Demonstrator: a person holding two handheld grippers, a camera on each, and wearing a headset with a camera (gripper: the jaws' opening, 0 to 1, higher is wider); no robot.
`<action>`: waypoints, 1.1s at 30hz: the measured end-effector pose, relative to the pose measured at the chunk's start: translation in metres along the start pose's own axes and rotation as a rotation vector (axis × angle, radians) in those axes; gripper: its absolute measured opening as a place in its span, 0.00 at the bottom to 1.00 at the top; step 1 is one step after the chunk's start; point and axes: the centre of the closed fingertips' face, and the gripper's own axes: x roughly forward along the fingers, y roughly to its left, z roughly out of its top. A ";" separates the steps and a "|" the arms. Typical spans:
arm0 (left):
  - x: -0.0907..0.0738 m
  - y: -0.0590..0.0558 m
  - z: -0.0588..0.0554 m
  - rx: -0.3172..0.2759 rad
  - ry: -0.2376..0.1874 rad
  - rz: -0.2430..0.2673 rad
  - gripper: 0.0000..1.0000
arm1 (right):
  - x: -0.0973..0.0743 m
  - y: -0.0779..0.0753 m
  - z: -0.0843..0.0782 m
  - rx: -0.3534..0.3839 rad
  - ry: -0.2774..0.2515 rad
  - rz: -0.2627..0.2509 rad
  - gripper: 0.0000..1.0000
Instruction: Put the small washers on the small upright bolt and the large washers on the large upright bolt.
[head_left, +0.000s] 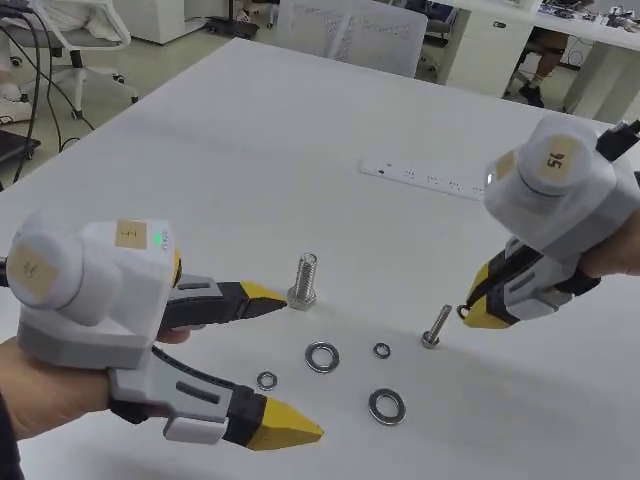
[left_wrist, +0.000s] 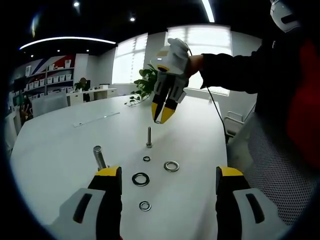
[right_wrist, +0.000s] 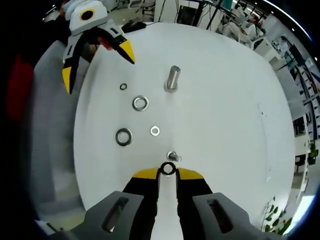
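Right gripper clamped on a small washer, just beside and above the tip of the small bolt upright on the worktop; left gripper apart, farther off.

- The number "56" is handwritten in dark ink on a round tan sticker. The sticker sits on top of the white body of the right gripper, as seen in the head view.
- The left gripper carries a square tan label and a round tan label. Both bear pen marks too faint to read.
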 end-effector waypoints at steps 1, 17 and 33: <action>0.000 0.000 0.000 0.000 -0.001 0.000 0.76 | 0.000 -0.001 0.001 -0.002 -0.001 0.000 0.14; -0.001 0.002 -0.002 -0.006 0.005 0.006 0.76 | 0.012 -0.013 0.003 -0.024 0.019 0.004 0.14; -0.001 0.004 -0.005 -0.014 0.012 0.011 0.75 | 0.023 -0.015 0.000 -0.027 0.032 0.026 0.14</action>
